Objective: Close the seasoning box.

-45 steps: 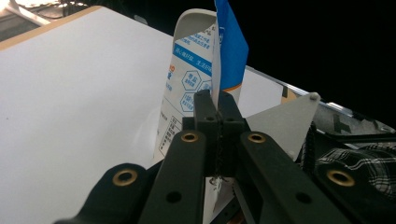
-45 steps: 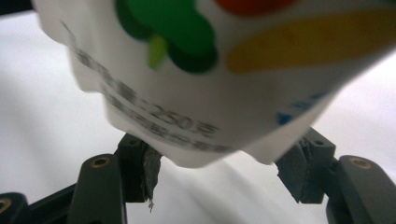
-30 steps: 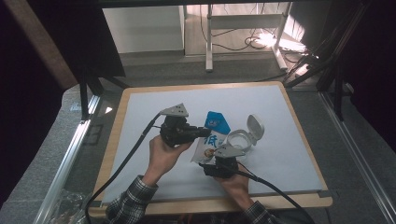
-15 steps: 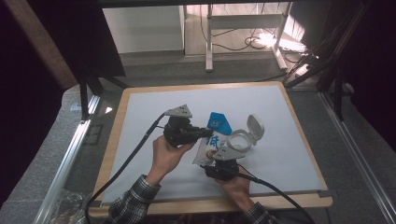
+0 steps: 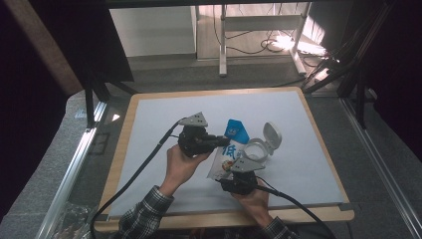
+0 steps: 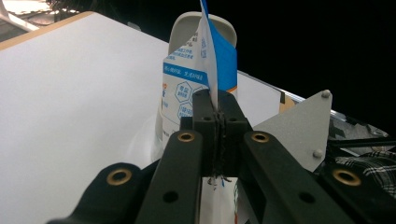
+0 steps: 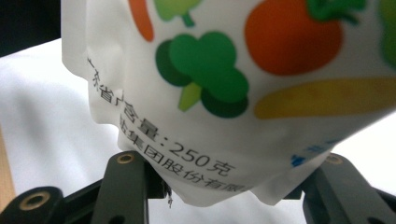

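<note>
Pouch point(image 5: 225, 158) pinched between both tools' jaws.

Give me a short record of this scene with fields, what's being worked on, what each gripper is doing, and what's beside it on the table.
Work surface: white sheet on a wooden-edged table
Main item: white and blue printed plastic pouch with vegetable pictures, held up between both grippers
Left gripper: jaws shut on the pouch's thin side edge
Right gripper: jaws have just been closing around the pouch's lower end; whether the pads press on it cannot be told
Nearby: white round container with hinged lid flipped open, right beside the pouch
Hands: one on each gripper, plaid sleeves
</note>
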Demonstrator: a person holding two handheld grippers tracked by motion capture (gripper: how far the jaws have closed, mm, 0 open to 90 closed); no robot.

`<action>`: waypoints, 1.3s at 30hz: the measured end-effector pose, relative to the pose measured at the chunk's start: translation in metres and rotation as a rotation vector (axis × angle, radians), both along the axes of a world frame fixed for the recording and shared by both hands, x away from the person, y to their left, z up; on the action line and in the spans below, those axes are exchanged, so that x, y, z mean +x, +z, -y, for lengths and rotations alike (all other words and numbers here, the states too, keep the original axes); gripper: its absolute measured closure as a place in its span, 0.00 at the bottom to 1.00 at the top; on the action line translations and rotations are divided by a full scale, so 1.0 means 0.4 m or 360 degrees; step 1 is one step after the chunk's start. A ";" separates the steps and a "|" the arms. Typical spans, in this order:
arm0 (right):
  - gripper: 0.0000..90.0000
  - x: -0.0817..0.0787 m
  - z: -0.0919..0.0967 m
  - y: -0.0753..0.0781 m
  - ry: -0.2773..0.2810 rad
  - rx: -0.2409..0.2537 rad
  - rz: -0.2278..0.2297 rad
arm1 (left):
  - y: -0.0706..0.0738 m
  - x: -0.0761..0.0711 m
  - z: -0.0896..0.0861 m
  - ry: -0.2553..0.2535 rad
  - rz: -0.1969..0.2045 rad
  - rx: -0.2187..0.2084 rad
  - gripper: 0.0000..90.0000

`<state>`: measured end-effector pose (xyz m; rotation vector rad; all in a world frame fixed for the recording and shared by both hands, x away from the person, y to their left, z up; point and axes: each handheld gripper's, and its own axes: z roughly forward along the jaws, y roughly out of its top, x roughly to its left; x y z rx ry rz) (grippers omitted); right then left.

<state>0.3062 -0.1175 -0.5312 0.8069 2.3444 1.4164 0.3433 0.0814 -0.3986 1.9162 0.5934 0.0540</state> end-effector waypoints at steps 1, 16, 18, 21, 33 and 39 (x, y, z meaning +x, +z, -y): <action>0.56 0.000 0.001 0.000 0.0006 0.0009 -0.0004 | 0.000 0.000 0.000 -0.0002 0.0000 -0.0003 0.98; 0.56 -0.012 0.004 0.007 0.0026 0.0045 0.0005 | -0.014 0.005 0.013 0.0009 0.0028 0.0040 0.97; 0.56 -0.013 0.004 0.008 0.0040 0.0044 0.0033 | -0.017 0.009 0.015 0.0017 0.0031 0.0034 0.99; 0.56 -0.014 0.005 0.010 0.0043 0.0058 -0.0006 | -0.018 0.015 0.018 0.0017 0.0022 0.0035 1.00; 0.57 -0.017 0.020 0.025 0.0046 0.0064 -0.0026 | 0.009 0.016 0.067 -0.0016 0.0074 0.0124 1.00; 0.57 -0.018 0.017 0.023 0.0061 0.0059 -0.0038 | 0.005 0.021 0.069 -0.0024 0.0065 0.0133 1.00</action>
